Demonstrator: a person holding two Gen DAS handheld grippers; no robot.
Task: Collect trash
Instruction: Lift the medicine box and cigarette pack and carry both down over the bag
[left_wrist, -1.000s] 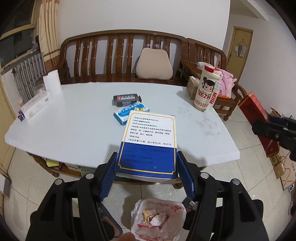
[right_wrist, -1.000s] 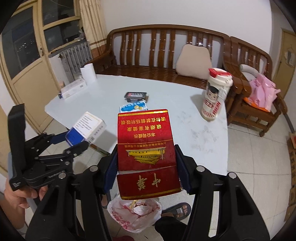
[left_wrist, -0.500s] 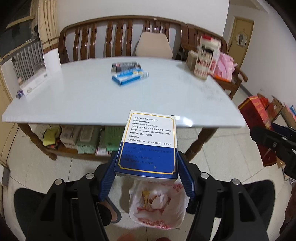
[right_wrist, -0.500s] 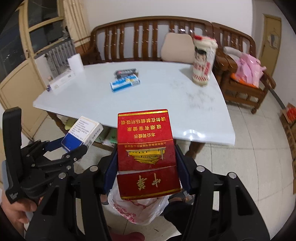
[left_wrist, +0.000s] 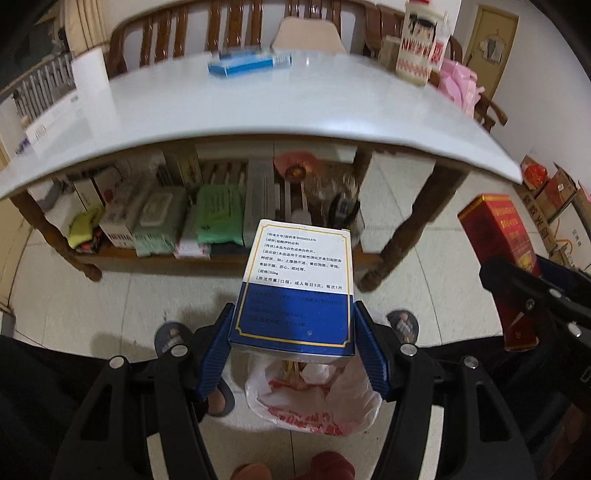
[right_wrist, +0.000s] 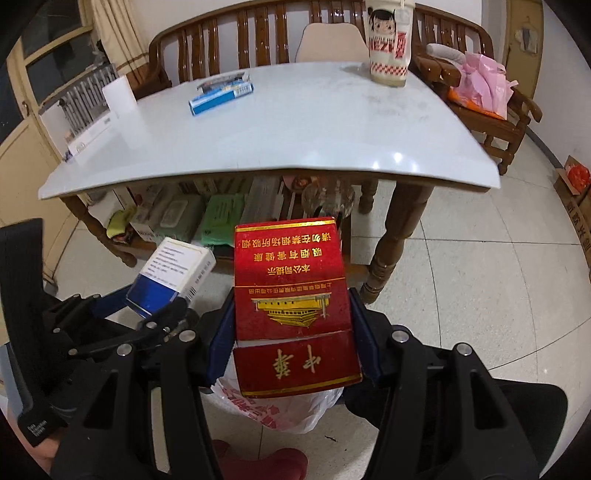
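So both hands are loaded right now. The left gripper (left_wrist: 291, 343) has its jaws clamped partway closed on the sides of a blue-and-white medicine box (left_wrist: 295, 284), and the right gripper (right_wrist: 293, 343) is doing the same with a red cigarette pack (right_wrist: 293, 295). Each box sticks out lengthwise along the fingers, long axis pointing away from the wrist and tilted down toward the floor.

The thing that matters for the drop: the trash bag (left_wrist: 314, 398) (white plastic with red print, mouth open) sits on the tiled floor directly under both boxes, near side of the table (right_wrist: 258, 147). In each wrist view it peeks out right below the held box, so neither hand looks clearly nearer. I'd guess letting go is all that's left.

A blue box (right_wrist: 219, 96) is on the far tabletop, waiting.
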